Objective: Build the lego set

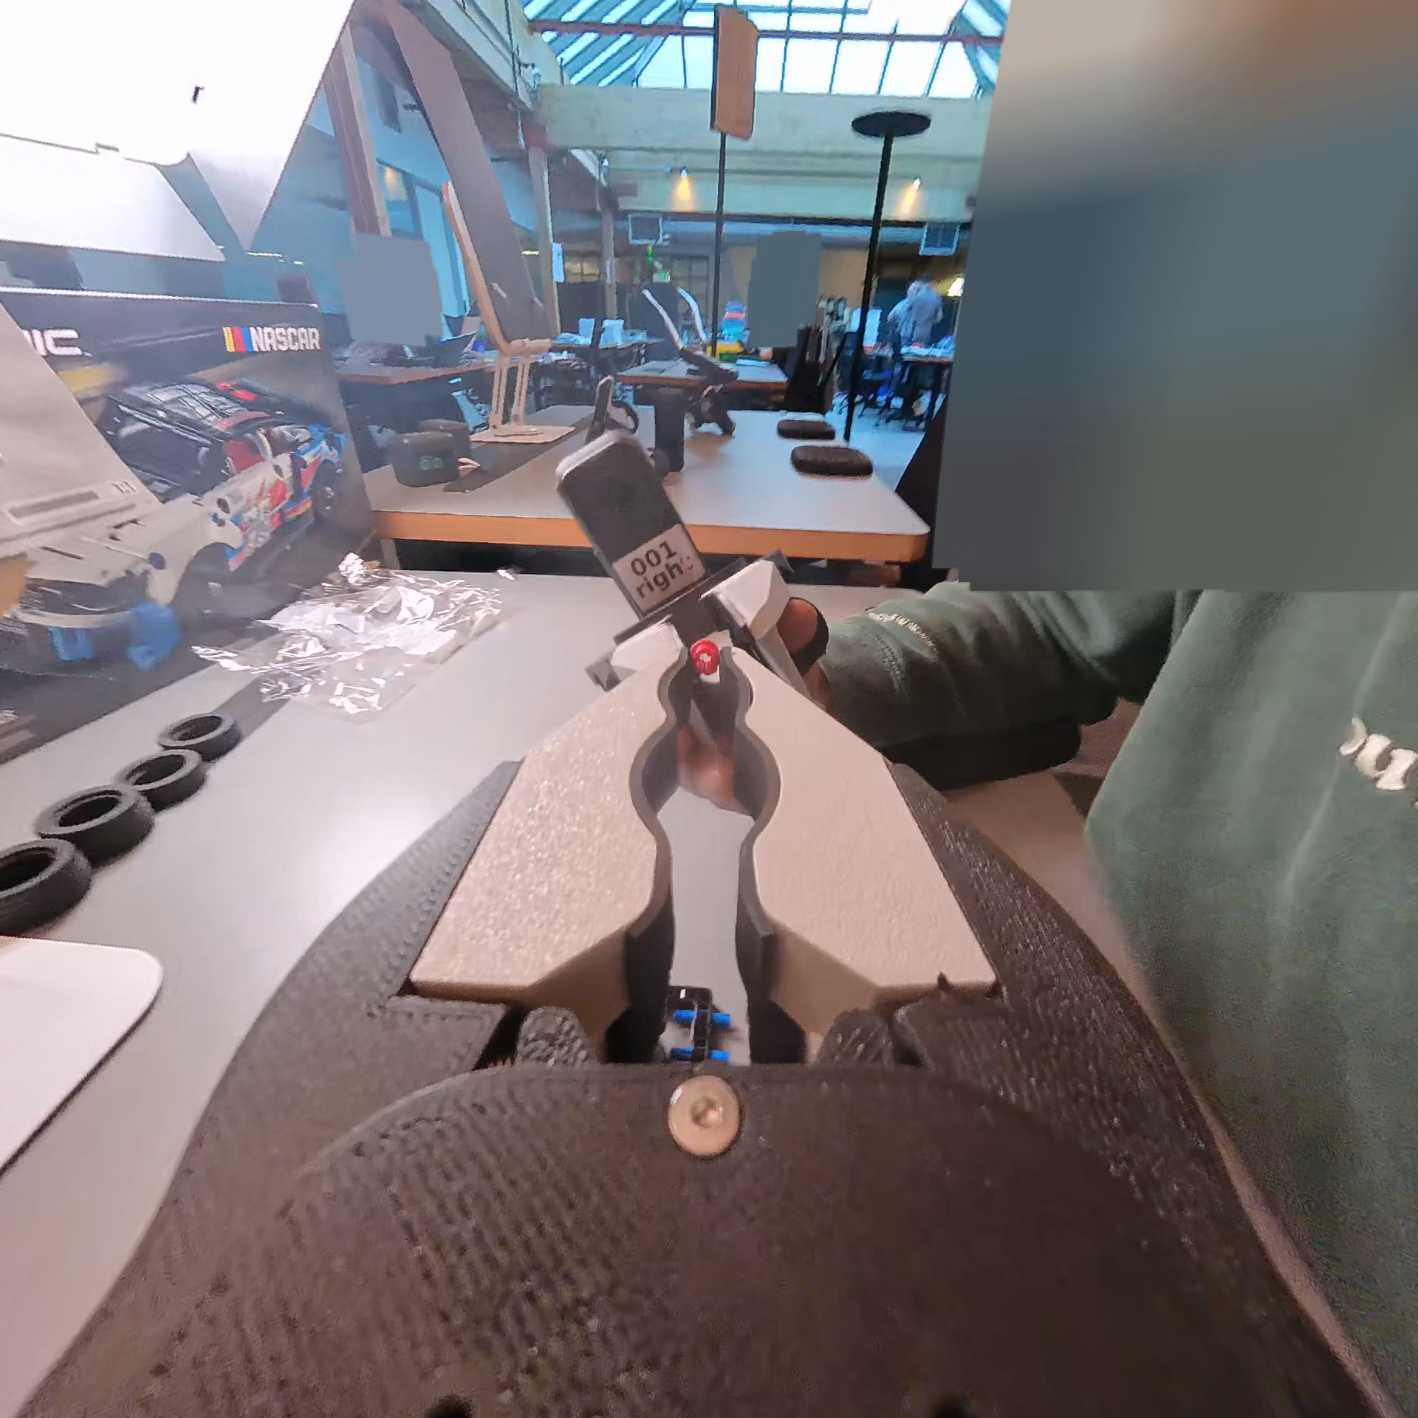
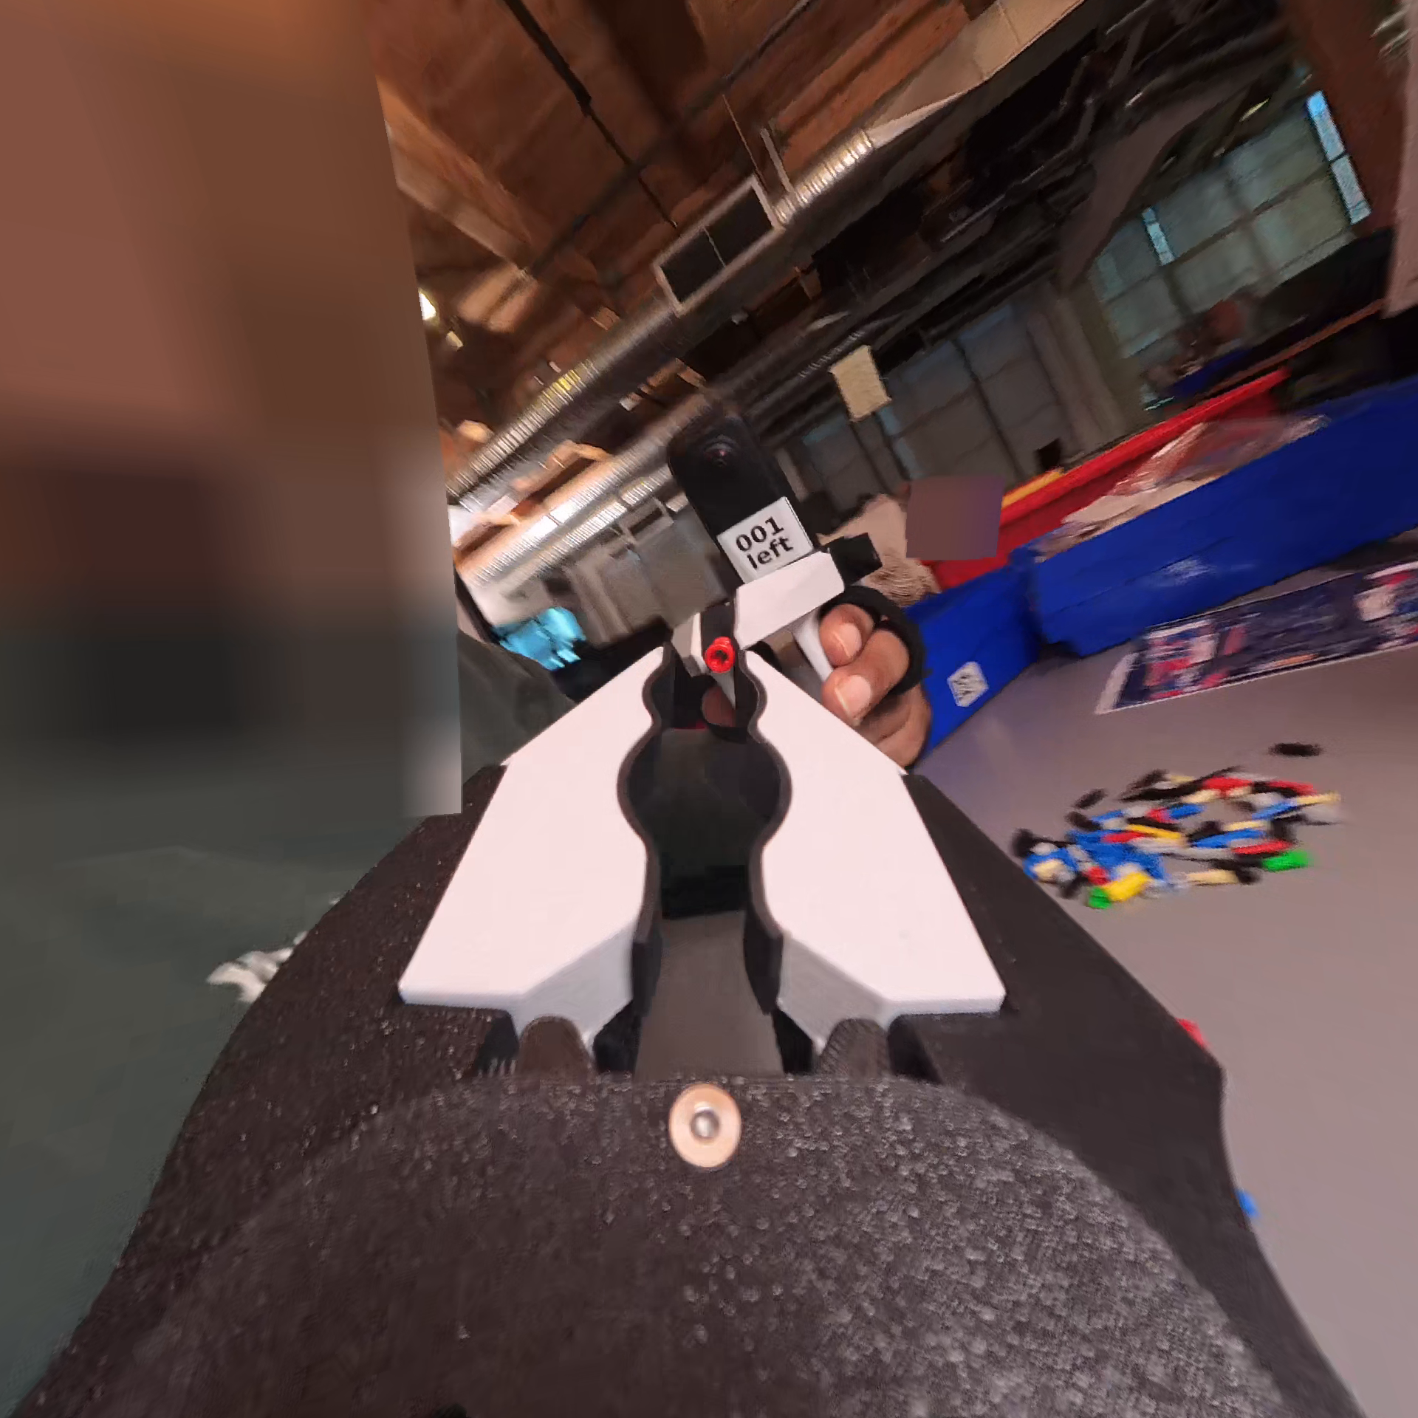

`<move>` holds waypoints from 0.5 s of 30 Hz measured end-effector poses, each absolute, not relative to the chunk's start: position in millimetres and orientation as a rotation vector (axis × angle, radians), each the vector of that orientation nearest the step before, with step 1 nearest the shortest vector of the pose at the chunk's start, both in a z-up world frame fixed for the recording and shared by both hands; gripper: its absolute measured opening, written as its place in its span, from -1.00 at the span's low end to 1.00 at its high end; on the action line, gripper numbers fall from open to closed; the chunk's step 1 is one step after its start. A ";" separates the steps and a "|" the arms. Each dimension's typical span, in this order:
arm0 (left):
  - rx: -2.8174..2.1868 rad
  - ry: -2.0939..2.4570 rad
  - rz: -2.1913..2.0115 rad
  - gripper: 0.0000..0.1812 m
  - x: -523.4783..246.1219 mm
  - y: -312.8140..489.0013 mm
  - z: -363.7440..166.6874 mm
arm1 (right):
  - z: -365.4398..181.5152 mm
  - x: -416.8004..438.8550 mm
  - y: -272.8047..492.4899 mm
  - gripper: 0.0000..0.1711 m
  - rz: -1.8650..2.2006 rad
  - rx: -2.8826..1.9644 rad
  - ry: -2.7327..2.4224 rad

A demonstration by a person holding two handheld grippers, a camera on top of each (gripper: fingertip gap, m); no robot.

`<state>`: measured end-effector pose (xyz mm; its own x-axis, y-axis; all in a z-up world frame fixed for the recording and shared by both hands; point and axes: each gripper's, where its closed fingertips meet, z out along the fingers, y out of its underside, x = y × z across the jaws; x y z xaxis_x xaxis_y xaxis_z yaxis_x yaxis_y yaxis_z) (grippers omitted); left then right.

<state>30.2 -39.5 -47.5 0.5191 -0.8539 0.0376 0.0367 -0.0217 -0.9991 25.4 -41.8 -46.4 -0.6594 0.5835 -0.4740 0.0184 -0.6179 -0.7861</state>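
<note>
My two grippers point at each other above the grey table (image 1: 307, 844), tips meeting. A small red Lego pin (image 1: 704, 658) sits where they meet, with a dark part just below it. My left gripper (image 1: 702, 679) is nearly closed, its tips pinching around the red pin. In the right wrist view, my right gripper (image 2: 717, 675) is also nearly closed around the same red pin (image 2: 720, 654). A small black assembly with blue pins (image 1: 697, 1028) lies on the table under the left gripper. Loose coloured bricks (image 2: 1174, 836) lie in a pile to the right.
Several black tyres (image 1: 96, 821) lie in a row at the left, with the Lego box (image 1: 215, 460) and a crumpled clear bag (image 1: 368, 637) behind them. A person's green sleeve (image 1: 959, 675) is at the right. Blue bins (image 2: 1151, 583) stand at the far right. Left and right tips are no more than a few centimetres apart.
</note>
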 end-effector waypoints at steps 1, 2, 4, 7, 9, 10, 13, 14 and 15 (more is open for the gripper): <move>-1.416 0.754 -0.853 -0.96 30.1 -39.8 -47.1 | -47.6 24.5 -43.0 -0.86 2.225 -1.057 -1.186; -1.415 0.754 -0.859 -0.96 30.3 -40.0 -47.4 | -48.8 23.8 -43.8 -0.86 2.142 -1.052 -1.225; -1.414 0.768 -0.844 -0.95 31.5 -40.3 -48.4 | -47.8 24.4 -43.5 -0.86 2.062 -1.040 -1.253; -1.419 0.790 -0.818 -0.95 33.3 -40.6 -50.1 | -49.4 24.9 -42.5 -0.91 2.040 -1.047 -1.264; -1.422 0.792 -0.816 -0.96 33.6 -40.9 -50.8 | -51.0 24.6 -42.4 -0.93 2.049 -1.054 -1.263; -1.425 0.793 -0.818 -0.96 33.4 -40.9 -51.4 | -51.3 24.5 -42.5 -0.93 2.052 -1.056 -1.264; -1.436 0.806 -0.824 -0.96 33.5 -41.4 -53.3 | -52.8 24.2 -43.1 -0.93 2.061 -1.067 -1.276; -1.440 0.809 -0.823 -0.95 33.3 -41.3 -54.2 | -53.7 24.1 -43.4 -0.92 2.066 -1.073 -1.282; -1.444 0.811 -0.824 -0.95 33.2 -41.2 -55.0 | -54.3 23.8 -43.0 -0.92 2.062 -1.076 -1.283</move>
